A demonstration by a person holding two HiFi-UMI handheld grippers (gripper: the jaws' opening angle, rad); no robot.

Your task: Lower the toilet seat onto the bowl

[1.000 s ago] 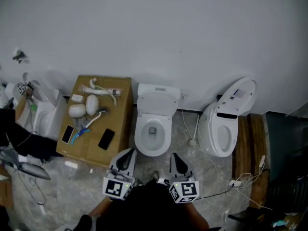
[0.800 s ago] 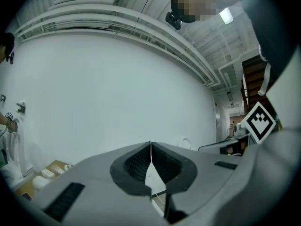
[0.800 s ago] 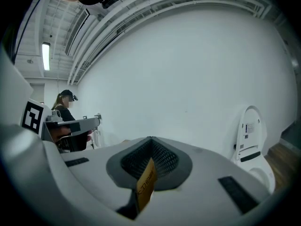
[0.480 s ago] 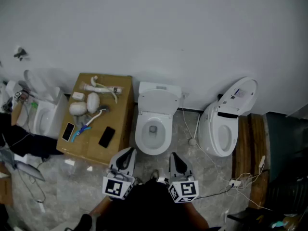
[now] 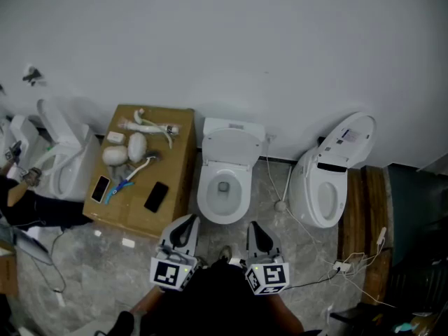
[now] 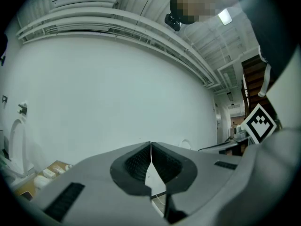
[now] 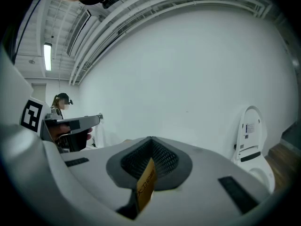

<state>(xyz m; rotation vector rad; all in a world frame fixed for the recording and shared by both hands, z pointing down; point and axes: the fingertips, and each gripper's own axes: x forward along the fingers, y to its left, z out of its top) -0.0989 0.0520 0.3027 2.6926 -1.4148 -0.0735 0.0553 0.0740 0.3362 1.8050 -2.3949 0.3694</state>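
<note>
White wall backs the open toilet bowl, apparently holding water.

The left claw has its jaws closed together. The ribbed pads meet with nothing between them. Behind the claw stands a plain white wall. At far left are an upright white toilet lid and a brown cardboard box.

Square black-and-white markers show on the left cube and right cube. Yellow tag inside the right gripper: dark print, unreadable. Label on a raised toilet lid: too small.
</note>
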